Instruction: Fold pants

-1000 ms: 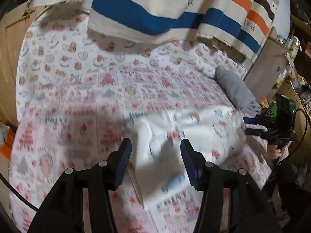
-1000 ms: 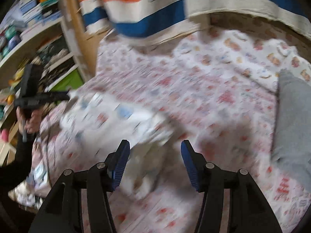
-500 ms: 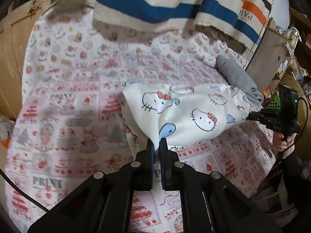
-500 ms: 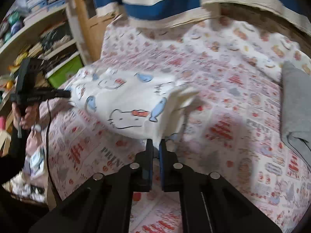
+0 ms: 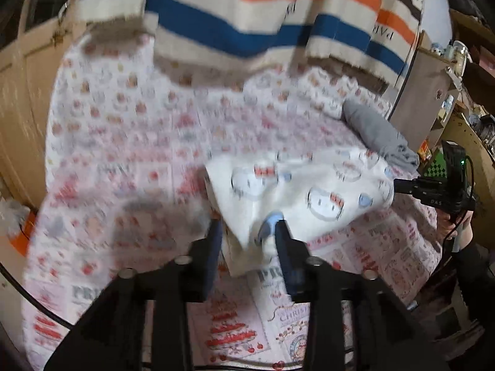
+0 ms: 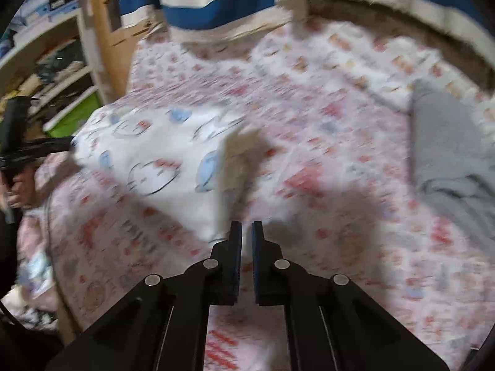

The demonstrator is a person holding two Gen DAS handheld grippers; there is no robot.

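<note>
White pants (image 5: pixel 309 185) with a cat-face print lie folded on the pink printed bed sheet (image 5: pixel 123 130). In the left wrist view my left gripper (image 5: pixel 247 236) has its jaws opening, and the pants' near corner hangs loose between them. My right gripper (image 5: pixel 399 185) shows at the pants' far right edge. In the right wrist view the pants (image 6: pixel 148 160) lie to the left. My right gripper (image 6: pixel 246 232) sits just off their near corner, its jaws opening from a narrow gap with no cloth pinched. My left gripper (image 6: pixel 58 145) shows at their left edge.
A grey garment (image 5: pixel 377 133) (image 6: pixel 448 148) lies on the bed's far side. A blue, orange and cream striped blanket (image 5: pixel 247 15) (image 6: pixel 216 3) hangs over the bed's head. Cluttered shelves (image 6: pixel 46 61) and a wooden cabinet (image 5: pixel 417 92) flank the bed.
A second ago both grippers stood wide over the pants. Half a second ago each was shut on a corner. Now both have parted and the cloth has slackened onto the sheet.
</note>
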